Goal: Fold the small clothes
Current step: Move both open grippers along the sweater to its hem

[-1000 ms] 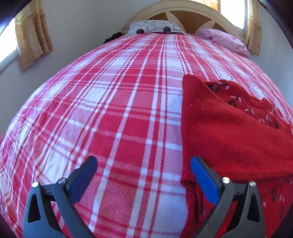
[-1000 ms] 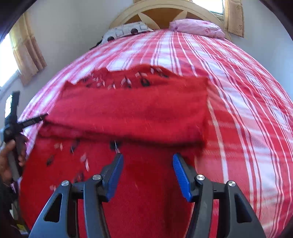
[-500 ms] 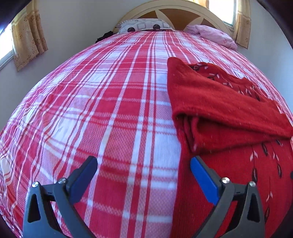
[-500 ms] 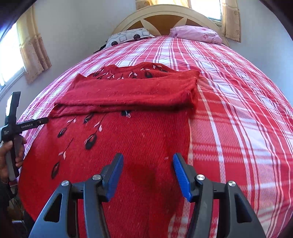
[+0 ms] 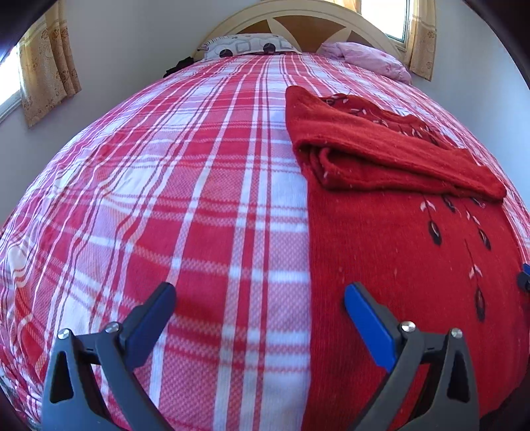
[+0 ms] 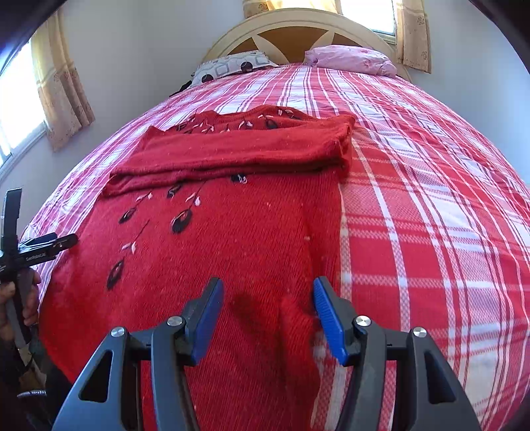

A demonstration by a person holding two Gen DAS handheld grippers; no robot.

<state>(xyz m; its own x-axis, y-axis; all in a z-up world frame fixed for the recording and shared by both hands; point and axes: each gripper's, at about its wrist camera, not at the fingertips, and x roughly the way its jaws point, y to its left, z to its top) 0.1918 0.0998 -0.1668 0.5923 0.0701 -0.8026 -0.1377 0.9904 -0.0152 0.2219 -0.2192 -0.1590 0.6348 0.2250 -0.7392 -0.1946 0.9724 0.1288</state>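
Observation:
A red knitted sweater (image 6: pixel 232 238) with dark leaf embroidery lies flat on the bed, its far part and sleeves folded into a band (image 6: pixel 238 152) across it. In the left wrist view the sweater (image 5: pixel 397 252) fills the right side. My left gripper (image 5: pixel 260 295) is open and empty, over the sweater's left edge near its hem. My right gripper (image 6: pixel 266 291) is open and empty, above the sweater's lower right part near its right edge. The left gripper also shows at the left edge of the right wrist view (image 6: pixel 49 243).
The bed has a red and white plaid cover (image 5: pixel 165 199). A patterned pillow (image 6: pixel 232 64) and a pink pillow (image 6: pixel 351 58) lie by the headboard (image 6: pixel 298 30). Walls and curtained windows stand on both sides.
Both grippers have drawn back toward the foot of the bed, from the folded band to the sweater's lower part. Both stayed open. The sweater has not moved.

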